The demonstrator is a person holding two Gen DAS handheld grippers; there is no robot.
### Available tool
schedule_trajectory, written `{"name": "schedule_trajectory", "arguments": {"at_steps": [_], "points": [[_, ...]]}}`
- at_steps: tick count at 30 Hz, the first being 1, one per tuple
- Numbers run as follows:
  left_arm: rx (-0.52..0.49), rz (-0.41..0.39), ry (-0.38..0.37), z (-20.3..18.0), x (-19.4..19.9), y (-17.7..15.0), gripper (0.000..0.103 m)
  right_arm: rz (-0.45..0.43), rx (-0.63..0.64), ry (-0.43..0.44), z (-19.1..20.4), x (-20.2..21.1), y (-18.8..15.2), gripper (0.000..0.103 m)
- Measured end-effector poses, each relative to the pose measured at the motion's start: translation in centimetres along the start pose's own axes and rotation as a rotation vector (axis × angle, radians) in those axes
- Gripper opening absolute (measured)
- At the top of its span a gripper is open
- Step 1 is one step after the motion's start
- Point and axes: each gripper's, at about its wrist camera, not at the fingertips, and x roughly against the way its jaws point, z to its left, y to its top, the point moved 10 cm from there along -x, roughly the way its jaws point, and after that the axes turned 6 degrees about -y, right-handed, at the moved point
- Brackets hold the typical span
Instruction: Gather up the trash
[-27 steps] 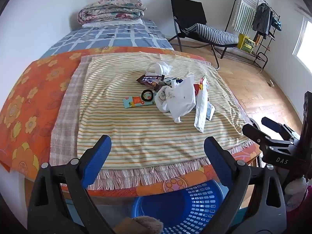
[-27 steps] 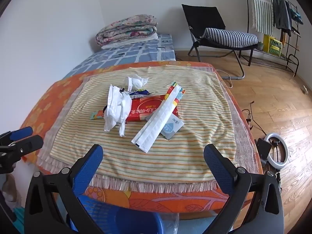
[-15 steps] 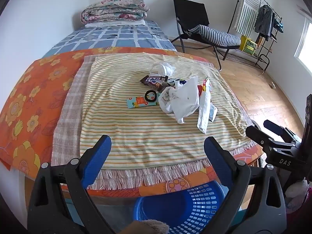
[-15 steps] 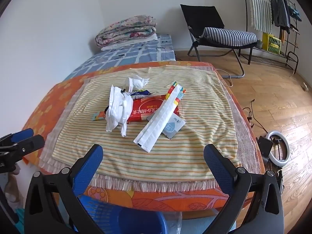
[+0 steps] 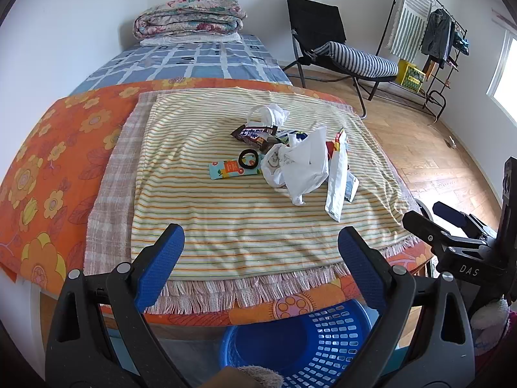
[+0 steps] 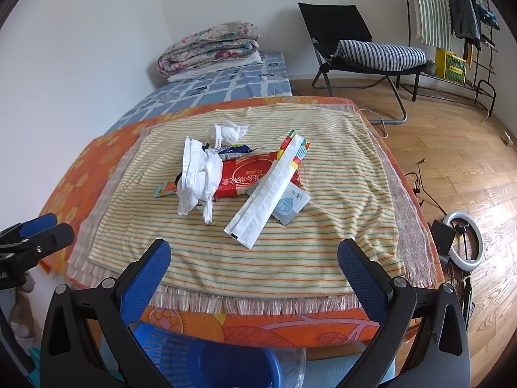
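Note:
A pile of trash lies mid-table on a striped cloth (image 5: 226,213): a crumpled white plastic bag (image 5: 300,165), a long white wrapper (image 6: 268,190), a red packet (image 6: 248,176), a grey sachet (image 6: 289,207), a teal wrapper (image 5: 232,168) with a black ring (image 5: 248,159), a brown snack wrapper (image 5: 253,134) and a crumpled tissue (image 5: 273,113). A blue basket (image 5: 300,342) stands below the table's near edge. My left gripper (image 5: 260,255) and right gripper (image 6: 253,268) are open and empty, short of the near edge.
The cloth lies over an orange flowered cover (image 5: 55,168). A bed with folded quilts (image 5: 189,16) is behind. A black chair (image 6: 362,48), a clothes rack (image 5: 429,35) and a ring light (image 6: 465,242) stand on the wooden floor to the right.
Both grippers have drifted slightly; the table and trash sit a little lower and nearer in both views. Both stay open and empty.

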Motion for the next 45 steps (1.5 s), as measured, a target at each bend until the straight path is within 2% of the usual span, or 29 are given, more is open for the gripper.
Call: {"name": "schedule_trajectory", "arguments": {"at_steps": [45], "points": [[0.004,0.001,-0.003,0.27,-0.05,-0.08,0.098,0.026,-0.028,0.003,-0.58,-0.41,-0.59,0.102]]}}
